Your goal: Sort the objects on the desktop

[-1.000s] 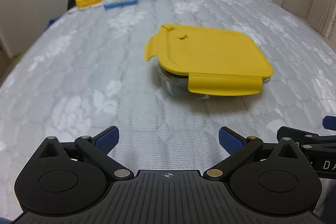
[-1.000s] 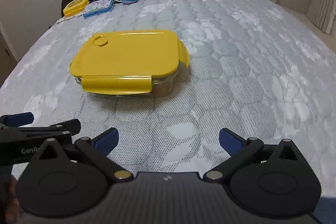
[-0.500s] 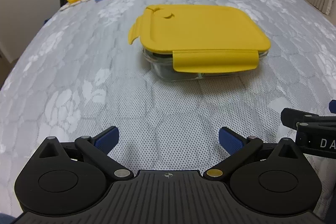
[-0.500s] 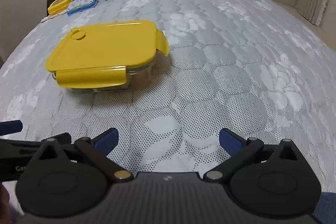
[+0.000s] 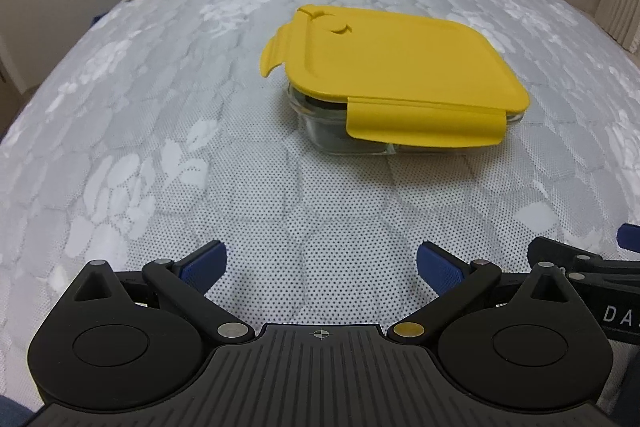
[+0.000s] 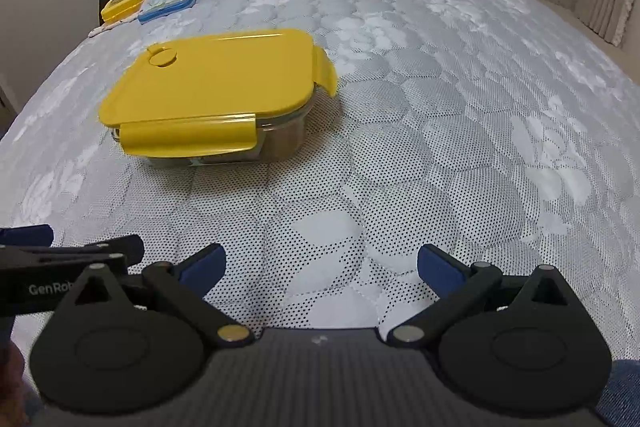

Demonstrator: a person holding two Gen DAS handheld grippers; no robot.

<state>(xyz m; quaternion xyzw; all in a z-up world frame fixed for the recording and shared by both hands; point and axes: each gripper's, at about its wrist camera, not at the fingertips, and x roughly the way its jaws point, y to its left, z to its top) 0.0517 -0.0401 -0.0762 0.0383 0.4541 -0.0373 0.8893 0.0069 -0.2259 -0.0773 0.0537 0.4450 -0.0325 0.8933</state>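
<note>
Both tongs are spread wide apart with nothing in them: left tongs [image 5: 321, 265] and right tongs [image 6: 321, 263] hover low over the grey quilted bed [image 6: 460, 115]. The glass container [image 5: 340, 131] with the yellow lid [image 5: 400, 63] sits on the bed ahead of both, lid on, side flaps flipped outward, well apart from either.
</note>
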